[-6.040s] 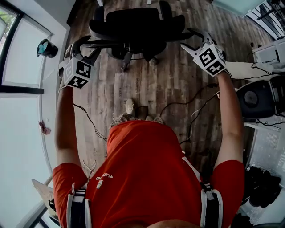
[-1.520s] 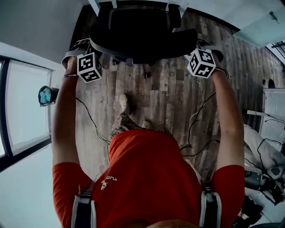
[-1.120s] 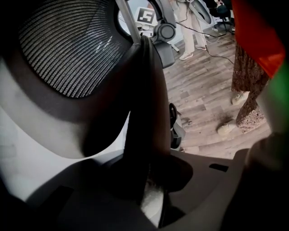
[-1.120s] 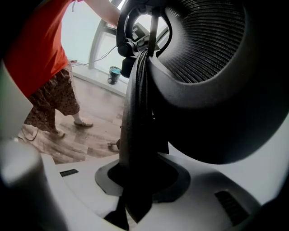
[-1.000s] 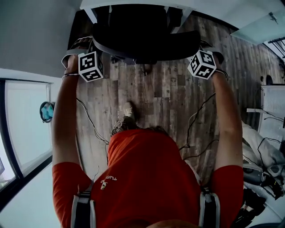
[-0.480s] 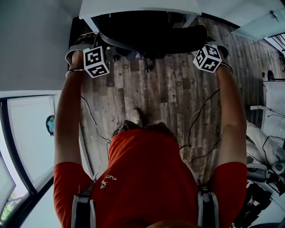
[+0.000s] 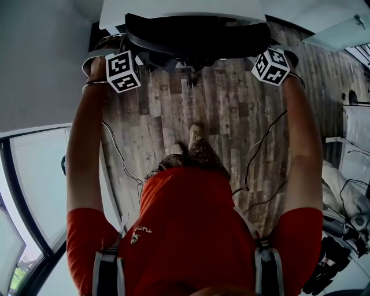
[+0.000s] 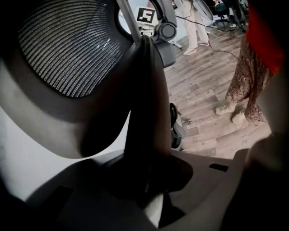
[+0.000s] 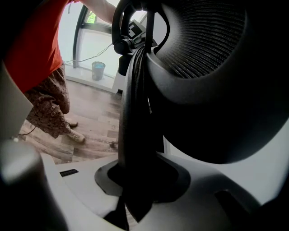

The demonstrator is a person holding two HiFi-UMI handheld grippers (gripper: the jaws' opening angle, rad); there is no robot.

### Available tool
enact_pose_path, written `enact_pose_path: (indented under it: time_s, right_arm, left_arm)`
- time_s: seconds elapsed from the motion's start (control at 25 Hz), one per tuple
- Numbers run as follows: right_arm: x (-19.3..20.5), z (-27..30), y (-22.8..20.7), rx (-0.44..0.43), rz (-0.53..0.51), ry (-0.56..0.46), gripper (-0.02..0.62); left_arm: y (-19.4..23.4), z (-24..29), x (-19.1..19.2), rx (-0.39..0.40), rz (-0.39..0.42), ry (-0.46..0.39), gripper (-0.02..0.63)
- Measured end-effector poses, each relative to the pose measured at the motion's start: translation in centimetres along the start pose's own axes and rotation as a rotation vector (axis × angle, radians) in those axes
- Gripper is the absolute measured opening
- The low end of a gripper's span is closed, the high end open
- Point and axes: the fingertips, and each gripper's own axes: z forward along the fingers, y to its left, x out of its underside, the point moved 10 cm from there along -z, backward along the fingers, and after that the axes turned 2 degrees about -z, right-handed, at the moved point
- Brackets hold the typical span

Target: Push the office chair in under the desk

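Left gripper [image 8: 146,182]: jaws clamped on one side edge of chair [image 7: 196,36] back. Right gripper [image 9: 135,189]: jaws clamped on opposite edge. Chair mostly under white tabletop [image 7: 179,7], back showing at its near edge.

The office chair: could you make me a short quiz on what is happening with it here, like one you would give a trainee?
1. True or false: the left gripper and the right gripper are each shut on an edge of the office chair's backrest.
2. Pick one. The chair's seat is: A. hidden beneath the white desk; B. out in the open behind the person; C. tipped on its side.
3. Fill in: the floor is made of ____ planks.

Key: 1 true; 2 A; 3 wooden.
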Motion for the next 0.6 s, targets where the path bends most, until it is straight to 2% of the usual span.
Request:
enact_pose_path:
  time_s: [0.16, 0.32, 0.6]
  right_arm:
    - [1.7, 1.7, -1.8, -0.022, -0.003, 0.004, 0.114]
    - [1.9, 2.4, -4.5, -0.004, -0.017, -0.013, 0.114]
    - [3.0, 5.6, -7.3, -0.045, -0.022, -0.007, 0.114]
  left_arm:
    - [1.7, 1.5, -0.3, 0.001, -0.009, 0.014, 0.097]
    - [3.3, 3.2, -0.5, 0.003, -0.020, 0.024, 0.097]
    - [6.0, 6.4, 0.3, 0.005, -0.032, 0.046, 0.098]
